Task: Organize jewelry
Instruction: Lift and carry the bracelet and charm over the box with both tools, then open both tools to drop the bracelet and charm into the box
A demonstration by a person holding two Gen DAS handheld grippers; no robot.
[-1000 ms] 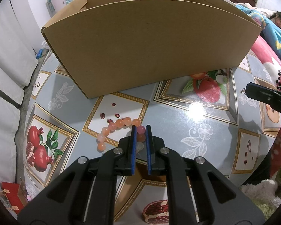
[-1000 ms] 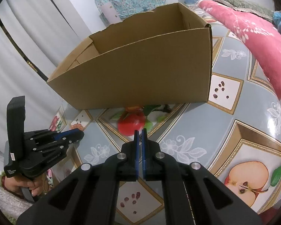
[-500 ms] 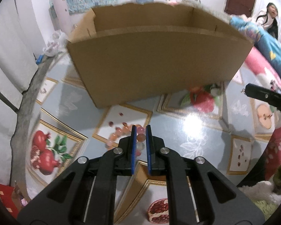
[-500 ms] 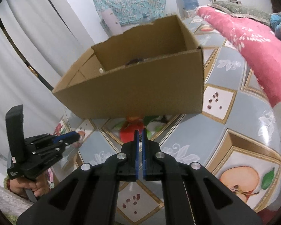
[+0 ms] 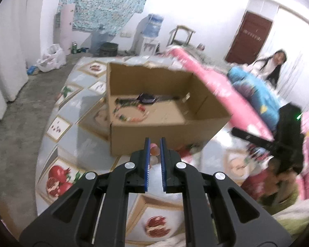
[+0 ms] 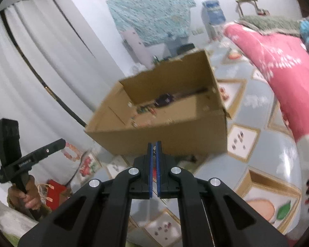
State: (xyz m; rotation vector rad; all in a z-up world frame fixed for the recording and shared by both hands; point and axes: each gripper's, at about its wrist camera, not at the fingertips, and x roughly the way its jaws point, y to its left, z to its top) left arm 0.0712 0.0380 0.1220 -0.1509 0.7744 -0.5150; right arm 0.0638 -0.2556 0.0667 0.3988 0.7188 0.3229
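Peach beads of a bracelet [image 5: 154, 151] sit pinched in the left hand-held gripper [image 5: 154, 153], held above the surface [image 5: 88, 142] just short of the cardboard box [image 5: 166, 131]. The strand dangles, so it may snag the box's near wall or slip. The right hand-held gripper [image 6: 154, 151] is pressed together; something small and metallic shows between its tips, identity unclear.

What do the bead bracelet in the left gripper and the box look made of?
Bead bracelet: translucent pink-orange round beads, glossy, likely glass, stone or plastic; blur leaves it open. Box: plain brown cardboard, matte, with ragged torn top edges. Left gripper is shut on the beads.
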